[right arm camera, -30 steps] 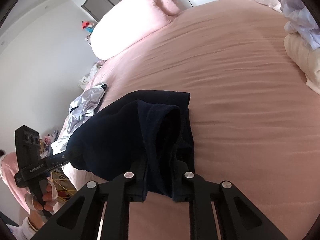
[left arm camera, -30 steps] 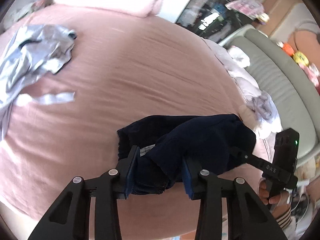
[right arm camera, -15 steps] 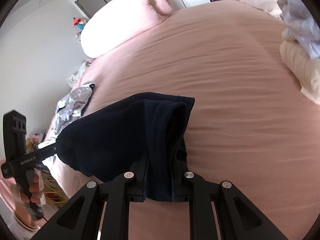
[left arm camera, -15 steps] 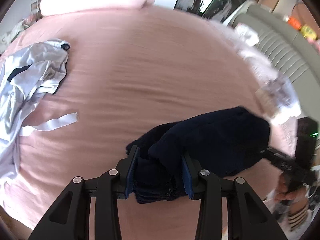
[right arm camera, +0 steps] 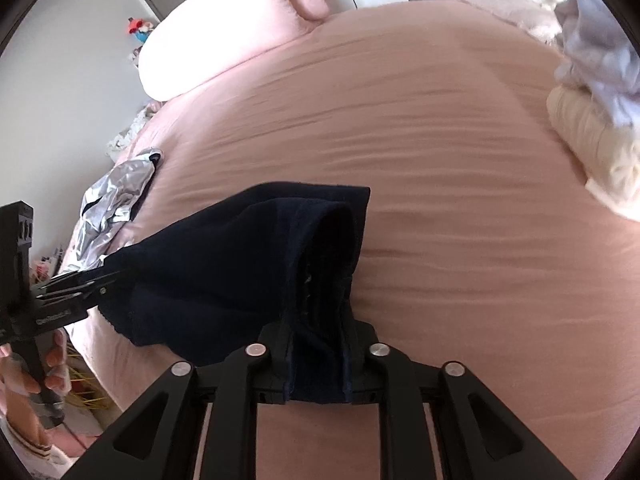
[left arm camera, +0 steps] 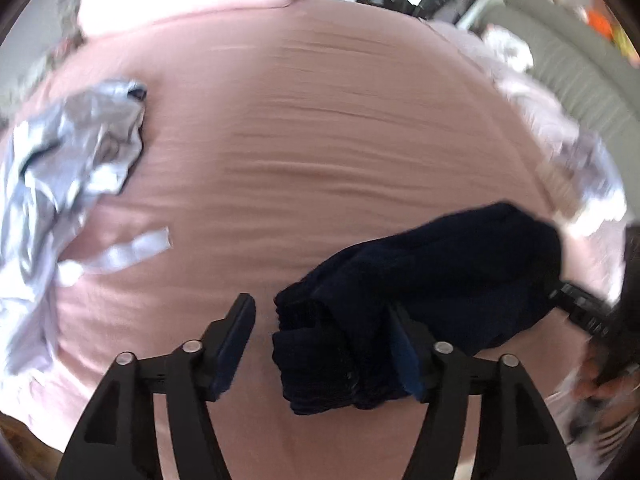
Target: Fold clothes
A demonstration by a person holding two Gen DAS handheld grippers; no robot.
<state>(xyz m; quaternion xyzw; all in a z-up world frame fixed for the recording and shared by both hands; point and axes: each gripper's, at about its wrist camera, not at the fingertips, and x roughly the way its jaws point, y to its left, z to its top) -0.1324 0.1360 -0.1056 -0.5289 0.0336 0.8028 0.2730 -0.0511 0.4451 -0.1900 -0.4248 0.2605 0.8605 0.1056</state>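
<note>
Two claws on one navy garment (left arm camera: 440, 280), which lies bunched on the pink bed (left arm camera: 320, 140) near its front edge.

Left wrist view: my left claw (left arm camera: 324, 348) is opening. Left finger stands clear of the cloth with bare sheet showing in the gap; the folded navy edge leans against the right finger only. Silver-grey garment (left arm camera: 68, 152) crumpled far left, well apart. My right claw (left arm camera: 576, 312) reaches the garment's far end; view is blurred.

Right wrist view: my right claw (right arm camera: 318, 364) is opening too, a thick navy fold still filling the space between its fingers. Left claw (right arm camera: 80, 284) at the garment's opposite end. White and cream clothes pile (right arm camera: 592, 120) at right. Pink pillow (right arm camera: 224, 28) beyond.
</note>
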